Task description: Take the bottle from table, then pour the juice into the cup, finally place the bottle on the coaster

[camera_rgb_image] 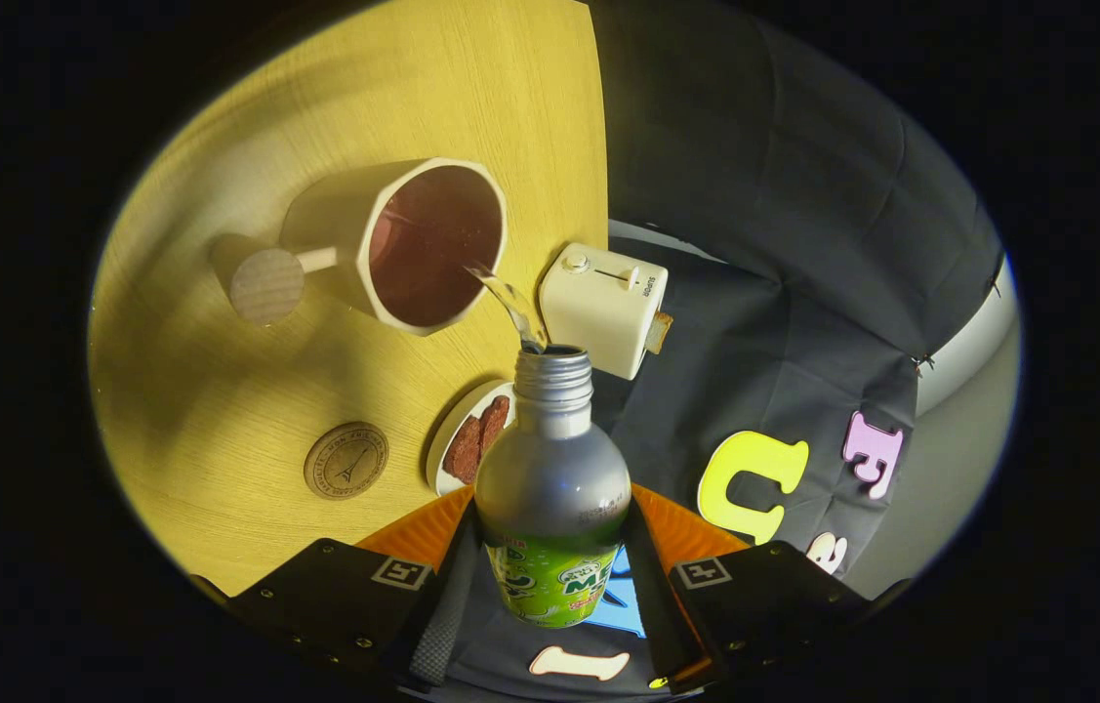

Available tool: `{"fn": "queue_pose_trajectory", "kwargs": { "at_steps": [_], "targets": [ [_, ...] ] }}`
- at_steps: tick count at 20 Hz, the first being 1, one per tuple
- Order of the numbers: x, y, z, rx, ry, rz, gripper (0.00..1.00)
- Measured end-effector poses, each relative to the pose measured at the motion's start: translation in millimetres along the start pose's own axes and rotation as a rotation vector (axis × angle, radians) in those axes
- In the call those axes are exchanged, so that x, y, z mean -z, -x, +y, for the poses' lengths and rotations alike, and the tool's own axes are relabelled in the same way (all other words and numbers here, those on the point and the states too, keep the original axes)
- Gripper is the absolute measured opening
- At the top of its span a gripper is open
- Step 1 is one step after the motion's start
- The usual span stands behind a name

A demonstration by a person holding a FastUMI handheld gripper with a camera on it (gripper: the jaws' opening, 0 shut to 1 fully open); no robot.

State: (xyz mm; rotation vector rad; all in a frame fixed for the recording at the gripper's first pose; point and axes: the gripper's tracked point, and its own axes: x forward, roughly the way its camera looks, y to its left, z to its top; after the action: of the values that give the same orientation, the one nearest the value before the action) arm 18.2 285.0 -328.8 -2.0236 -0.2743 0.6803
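Gripper view: tongs [550,576] at lower centre, clamped on the bottle [551,488], tilted with uncapped neck toward frame centre. Just beyond, thin stream of juice [503,298] arcing into the cup [413,244], upper left. Pouring step in hand. Next, likely: righting the bottle, then carrying it to the coaster [346,460] on the table [218,391], lower left.

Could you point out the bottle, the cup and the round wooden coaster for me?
bottle [551,469]: gripper view, on its silver shoulder, held between the tongs [550,586].
cup [432,244]: gripper view, on its dark inside, where the juice lands.
coaster [346,461]: gripper view, on its engraved top.
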Motion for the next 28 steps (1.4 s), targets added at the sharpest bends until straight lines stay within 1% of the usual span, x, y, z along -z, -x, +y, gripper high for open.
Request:
{"fn": "queue_pose_trajectory", "kwargs": {
  "at_steps": [11, 18, 28],
  "targets": [
    [-3.9, 4.4, 0.8, 0.003, 0.072, -0.018, 0.76],
    [-3.7, 3.4, 5.0, -0.025, 0.127, -0.005, 0.76],
    [-8.8, -0.5, 1.6, -0.027, 0.187, 0.001, 0.76]
  ]
}}
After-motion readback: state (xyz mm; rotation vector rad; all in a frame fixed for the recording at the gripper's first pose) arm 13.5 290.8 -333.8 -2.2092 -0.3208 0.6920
